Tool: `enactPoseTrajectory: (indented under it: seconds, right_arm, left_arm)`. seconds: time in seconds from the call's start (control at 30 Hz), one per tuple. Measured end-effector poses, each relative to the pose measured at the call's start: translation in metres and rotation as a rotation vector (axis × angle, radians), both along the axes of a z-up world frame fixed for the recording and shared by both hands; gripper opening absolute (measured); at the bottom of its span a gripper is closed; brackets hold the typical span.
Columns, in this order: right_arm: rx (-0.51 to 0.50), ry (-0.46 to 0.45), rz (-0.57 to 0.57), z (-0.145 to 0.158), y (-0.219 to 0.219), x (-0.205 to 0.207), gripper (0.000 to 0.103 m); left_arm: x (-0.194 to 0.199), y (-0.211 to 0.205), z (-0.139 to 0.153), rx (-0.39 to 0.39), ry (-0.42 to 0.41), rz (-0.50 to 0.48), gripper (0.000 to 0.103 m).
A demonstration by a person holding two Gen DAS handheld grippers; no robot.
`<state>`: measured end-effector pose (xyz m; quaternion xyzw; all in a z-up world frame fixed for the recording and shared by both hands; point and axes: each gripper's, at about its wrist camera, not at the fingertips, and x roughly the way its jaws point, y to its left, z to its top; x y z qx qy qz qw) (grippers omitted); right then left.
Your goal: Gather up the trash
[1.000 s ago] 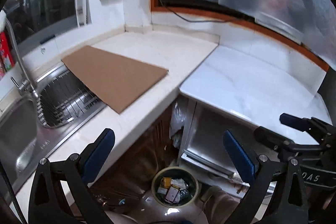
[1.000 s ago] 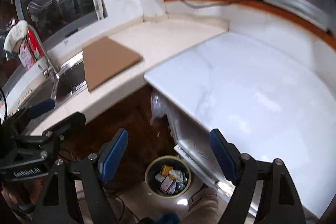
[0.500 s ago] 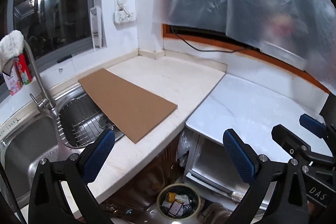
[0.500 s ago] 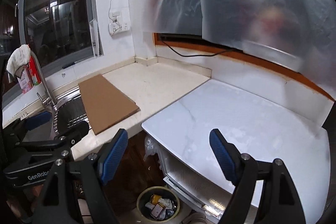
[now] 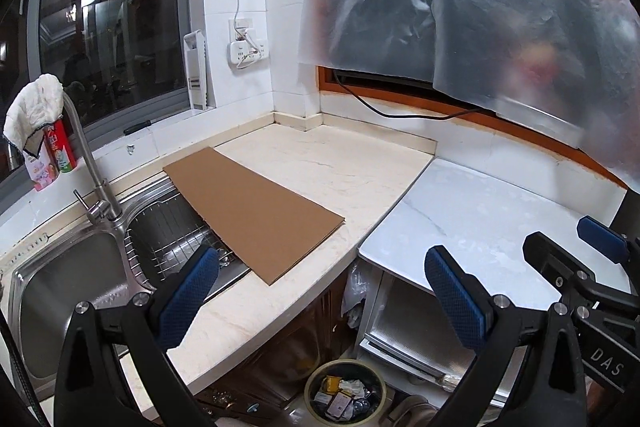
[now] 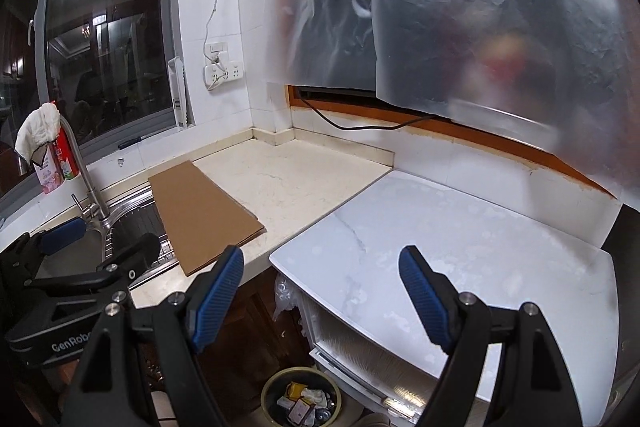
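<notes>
Blue-padded jaws on our left gripper (image 5: 320, 291) stand wide apart, holding nothing; our right gripper (image 6: 322, 291) is likewise spread and empty. Both hang above the floor gap between the beige counter (image 5: 340, 171) and the white marble worktop (image 6: 460, 247). Below, we see the round trash bin (image 6: 301, 403) on the floor, holding wrappers and crumpled paper. Flat cardboard sheet (image 5: 252, 215) lies across the counter edge and sink rack (image 5: 168, 243).
</notes>
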<state>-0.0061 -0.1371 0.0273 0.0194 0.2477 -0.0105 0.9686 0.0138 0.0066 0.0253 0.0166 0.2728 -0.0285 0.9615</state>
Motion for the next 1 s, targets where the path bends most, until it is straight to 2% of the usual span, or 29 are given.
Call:
enactPoseTrajectory:
  seconds: [1.0]
  right_arm:
    - [0.026, 0.013, -0.003, -0.0049, 0.0003, 0.0038, 0.081]
  left_arm:
    - [0.0018, 0.0016, -0.0033, 0.004, 0.026, 0.011, 0.102]
